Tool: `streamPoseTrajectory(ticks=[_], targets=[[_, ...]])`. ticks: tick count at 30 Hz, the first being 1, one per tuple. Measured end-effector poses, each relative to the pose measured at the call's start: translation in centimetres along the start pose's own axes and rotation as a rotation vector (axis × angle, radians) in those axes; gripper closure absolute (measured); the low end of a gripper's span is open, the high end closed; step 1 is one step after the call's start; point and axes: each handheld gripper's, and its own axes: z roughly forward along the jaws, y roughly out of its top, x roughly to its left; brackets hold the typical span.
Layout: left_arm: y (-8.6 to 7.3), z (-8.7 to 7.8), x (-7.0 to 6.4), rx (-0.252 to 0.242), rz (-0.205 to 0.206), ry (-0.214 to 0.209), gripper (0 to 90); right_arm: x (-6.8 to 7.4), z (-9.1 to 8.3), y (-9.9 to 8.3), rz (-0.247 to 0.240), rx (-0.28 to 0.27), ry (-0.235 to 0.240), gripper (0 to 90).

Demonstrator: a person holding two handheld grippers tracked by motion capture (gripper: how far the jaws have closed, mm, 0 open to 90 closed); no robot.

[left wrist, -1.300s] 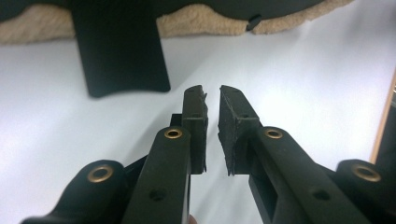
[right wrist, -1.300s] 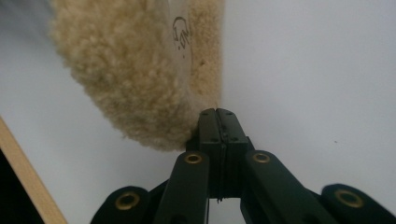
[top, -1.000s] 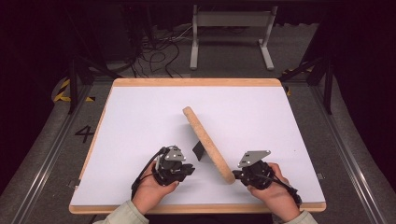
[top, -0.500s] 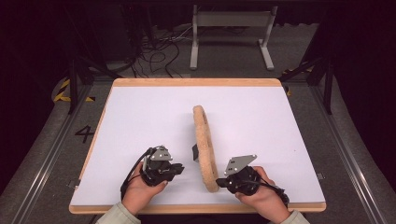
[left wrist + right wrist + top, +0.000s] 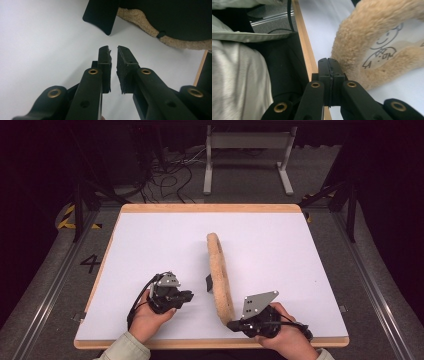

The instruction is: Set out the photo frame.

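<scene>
The fluffy tan mat [image 5: 220, 276] stands on edge mid-desk [image 5: 150, 245], pinched at its 6 o'clock rim by the right gripper [image 5: 234, 324]; slipping would topple it. The left gripper [image 5: 188, 295], fingers slightly spread, idles toward 9 o'clock

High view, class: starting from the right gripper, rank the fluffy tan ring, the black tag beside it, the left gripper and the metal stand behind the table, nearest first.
1. Fluffy tan ring: standing on edge, its near end at the right gripper.
2. Black tag: on the ring's left side.
3. Left gripper: further left, near the front edge.
4. Metal stand: on the floor beyond the table.
</scene>
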Motion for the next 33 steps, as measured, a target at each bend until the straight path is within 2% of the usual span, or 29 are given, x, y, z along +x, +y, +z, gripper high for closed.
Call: streamPoseTrajectory(ticks=[1,4,6,9,10,15,17,18,20,21,22,23,24,25,27,28,33], targets=[[0.0,0.0,0.0,0.001,-0.003,0.005,81.6,0.0,0.4,0.0,0.0,-0.001,-0.02,90.0],[0.0,0.0,0.1,0.005,0.0,0.014,83.2,-0.2,0.8,0.1,-0.01,-0.026,-0.026,90.0],[0.0,0.1,0.0,0.009,0.0,0.013,83.3,-0.5,1.0,0.2,-0.015,-0.032,-0.069,90.0],[0.0,0.1,-0.2,0.011,0.003,0.019,83.2,-1.3,1.4,0.4,0.006,-0.051,-0.111,90.0],[0.0,0.1,-0.2,0.011,0.003,0.019,83.2,-1.3,1.4,0.4,0.006,-0.051,-0.111,90.0],[-0.3,-0.1,0.0,0.013,-0.002,0.029,83.0,-2.5,2.0,0.8,0.039,-0.079,-0.206,90.0],[-0.4,-0.1,0.1,0.017,-0.009,0.046,83.2,-2.6,1.7,0.6,0.041,-0.103,-0.188,90.0],[-0.5,-0.2,0.2,0.026,-0.008,0.057,83.3,-2.6,1.3,0.5,0.048,-0.139,-0.183,90.0],[-0.6,-0.2,0.6,0.028,-0.027,0.068,83.7,-2.6,0.3,0.4,0.065,-0.186,-0.201,90.0],[-0.7,-0.3,0.6,0.034,-0.036,0.066,83.8,-2.6,-0.3,0.3,0.068,-0.183,-0.244,90.0],[-0.7,-0.2,0.8,0.028,-0.039,0.07,83.8,-2.7,-0.4,0.2,0.072,-0.173,-0.264,90.0],[-0.7,-0.3,0.9,0.028,-0.038,0.069,83.8,-2.8,-0.5,0.0,0.087,-0.143,-0.296,90.0],[-0.8,-0.3,0.8,0.029,-0.051,0.068,83.8,-3.0,-0.3,-0.2,0.103,-0.12,-0.319,90.0],[-0.8,-0.3,0.8,0.026,-0.044,0.07,83.8,-3.2,0.0,-0.5,0.115,-0.1,-0.326,90.0],[-0.8,-0.3,0.7,0.038,-0.044,0.081,83.8,-3.4,0.9,-0.8,0.131,-0.062,-0.317,90.0],[-0.9,-0.2,0.8,0.042,-0.037,0.087,83.9,-3.4,1.4,-0.8,0.12,-0.051,-0.306,90.0],[-1.6,-0.4,1.0,0.055,-0.072,0.094,84.2,-2.9,2.5,0.0,0.094,-0.05,-0.274,90.0]])
